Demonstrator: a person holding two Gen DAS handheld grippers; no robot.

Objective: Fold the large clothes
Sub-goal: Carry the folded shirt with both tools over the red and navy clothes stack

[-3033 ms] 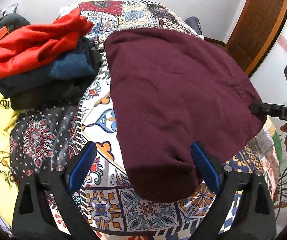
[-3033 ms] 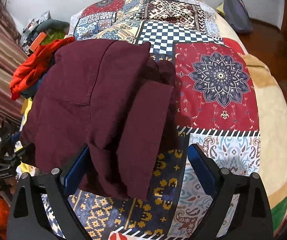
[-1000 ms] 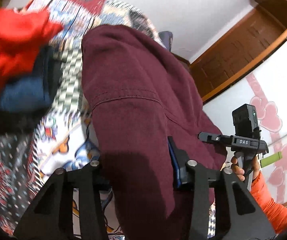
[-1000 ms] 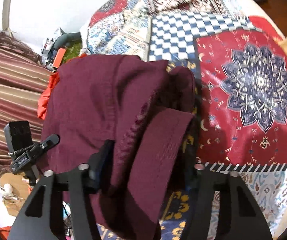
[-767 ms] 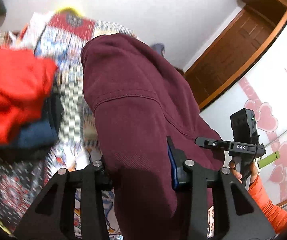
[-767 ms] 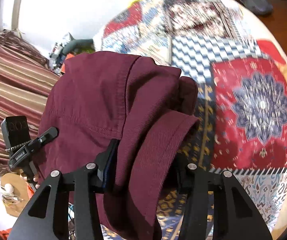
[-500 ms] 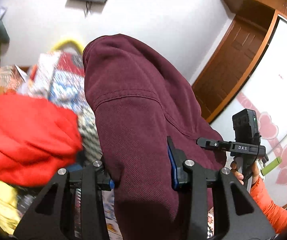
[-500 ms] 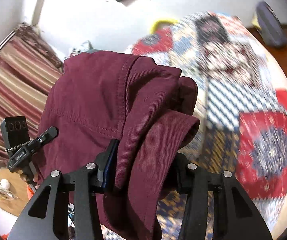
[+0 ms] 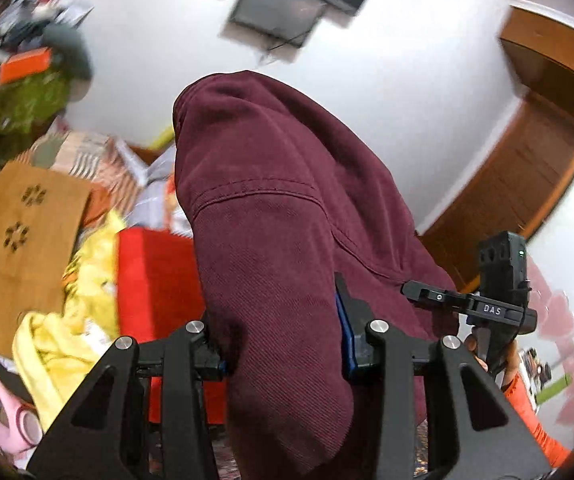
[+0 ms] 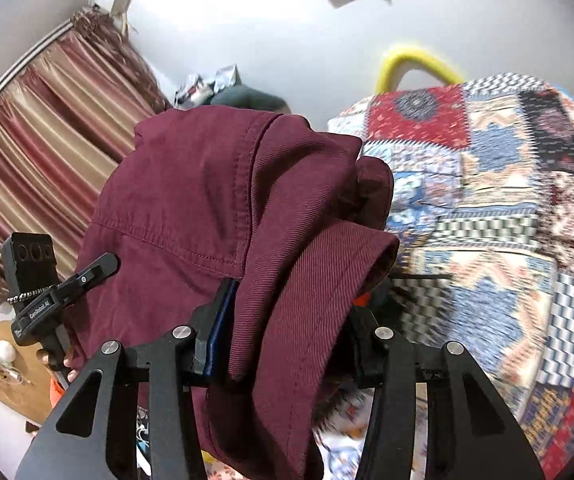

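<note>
Patchwork quilt-covered bed (image 10: 507, 240) in background, white wall behind. Folded maroon twill garment (image 9: 287, 240) held aloft, clear of bed. Left gripper (image 9: 283, 344) and right gripper (image 10: 283, 320) each clamp narrowly on one end (likely carrying finished fold level toward red-and-yellow clothes pile (image 9: 143, 280)).

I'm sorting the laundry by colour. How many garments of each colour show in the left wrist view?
Maroon: 1, the garment held in both grippers, left and right.
Red: 1.
Yellow: 1.
Total: 3. The blurred clutter behind can't be sorted.
</note>
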